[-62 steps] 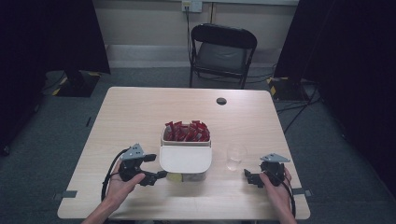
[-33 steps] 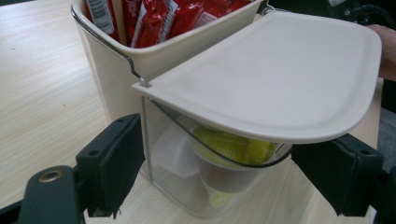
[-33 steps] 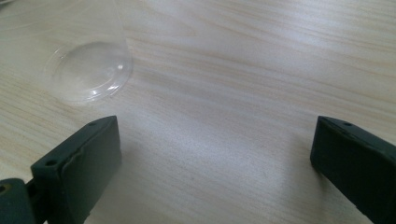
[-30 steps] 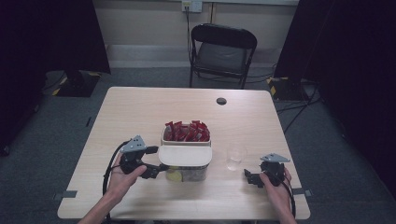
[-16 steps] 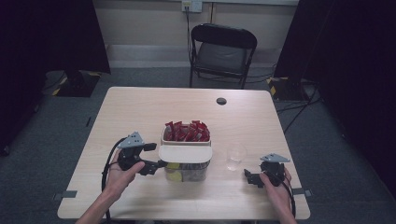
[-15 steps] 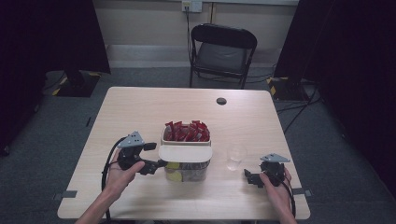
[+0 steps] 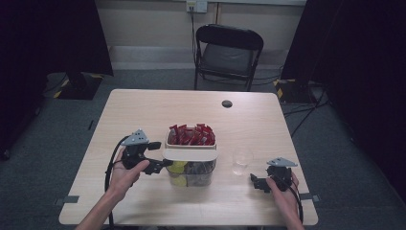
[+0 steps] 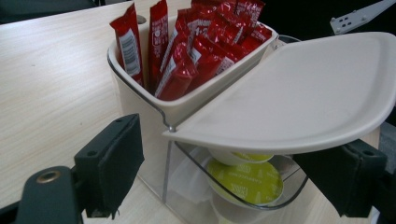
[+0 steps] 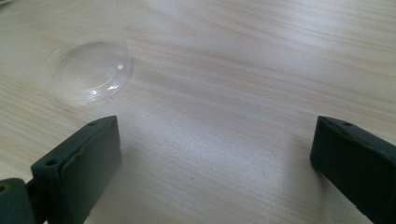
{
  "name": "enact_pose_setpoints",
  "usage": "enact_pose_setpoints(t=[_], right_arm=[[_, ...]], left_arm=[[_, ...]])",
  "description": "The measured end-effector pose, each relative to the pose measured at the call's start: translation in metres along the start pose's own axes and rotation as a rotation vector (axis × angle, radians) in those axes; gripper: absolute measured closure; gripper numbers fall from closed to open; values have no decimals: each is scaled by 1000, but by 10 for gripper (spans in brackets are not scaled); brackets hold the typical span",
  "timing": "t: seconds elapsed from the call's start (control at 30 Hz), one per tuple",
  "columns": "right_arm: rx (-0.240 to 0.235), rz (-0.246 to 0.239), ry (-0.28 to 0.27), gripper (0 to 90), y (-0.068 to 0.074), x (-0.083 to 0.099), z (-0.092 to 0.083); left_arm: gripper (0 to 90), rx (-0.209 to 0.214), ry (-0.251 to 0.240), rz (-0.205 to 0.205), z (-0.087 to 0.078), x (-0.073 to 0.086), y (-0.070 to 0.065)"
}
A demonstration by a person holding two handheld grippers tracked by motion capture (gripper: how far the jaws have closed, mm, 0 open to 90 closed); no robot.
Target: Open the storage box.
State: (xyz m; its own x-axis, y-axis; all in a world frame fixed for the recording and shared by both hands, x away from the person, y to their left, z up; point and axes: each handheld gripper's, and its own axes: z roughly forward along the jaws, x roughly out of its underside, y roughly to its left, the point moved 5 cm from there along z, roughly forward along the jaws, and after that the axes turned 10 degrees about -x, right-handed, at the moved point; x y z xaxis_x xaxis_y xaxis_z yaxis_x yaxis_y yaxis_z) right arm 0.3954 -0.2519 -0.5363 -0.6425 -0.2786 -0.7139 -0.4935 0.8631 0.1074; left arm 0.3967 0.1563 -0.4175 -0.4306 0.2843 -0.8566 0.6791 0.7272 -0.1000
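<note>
Item: white organiser (image 7: 190,158), mid-table, the landmark for all below.
- Rear compartment: red sachets (image 8: 201,42), upright.
- Front clear compartment: yellow-green pods (image 8: 243,179) under a cream hinged lid (image 8: 308,93), lifted at an angle.
- My left gripper (image 7: 155,155): at the organiser's left side, jaws spread wide, one under the lid's edge, pinching nothing.
- My right gripper (image 7: 261,183): well right of the organiser, jaws spread over bare table (image 9: 243,93).
- Clear cup (image 7: 241,162): just right of the organiser.

Step, as I judge: opening the lid. Next: raise it fully, then reach for a pod.
</note>
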Motion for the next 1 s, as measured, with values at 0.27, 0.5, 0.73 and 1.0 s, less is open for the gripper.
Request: enact_pose_setpoints(t=[0.27,0.5,0.73,1.0], right_arm=[[0,0,0,14,0,0,0],[0,0,0,14,0,0,0],[0,0,0,14,0,0,0],[0,0,0,14,0,0,0]], left_arm=[[155,8,8,-1,3,-4,0],[156,8,3,8,3,-11,-2],[156,16,-7,2,6,-17,-1],[157,13,-11,-10,9,-24,3]])
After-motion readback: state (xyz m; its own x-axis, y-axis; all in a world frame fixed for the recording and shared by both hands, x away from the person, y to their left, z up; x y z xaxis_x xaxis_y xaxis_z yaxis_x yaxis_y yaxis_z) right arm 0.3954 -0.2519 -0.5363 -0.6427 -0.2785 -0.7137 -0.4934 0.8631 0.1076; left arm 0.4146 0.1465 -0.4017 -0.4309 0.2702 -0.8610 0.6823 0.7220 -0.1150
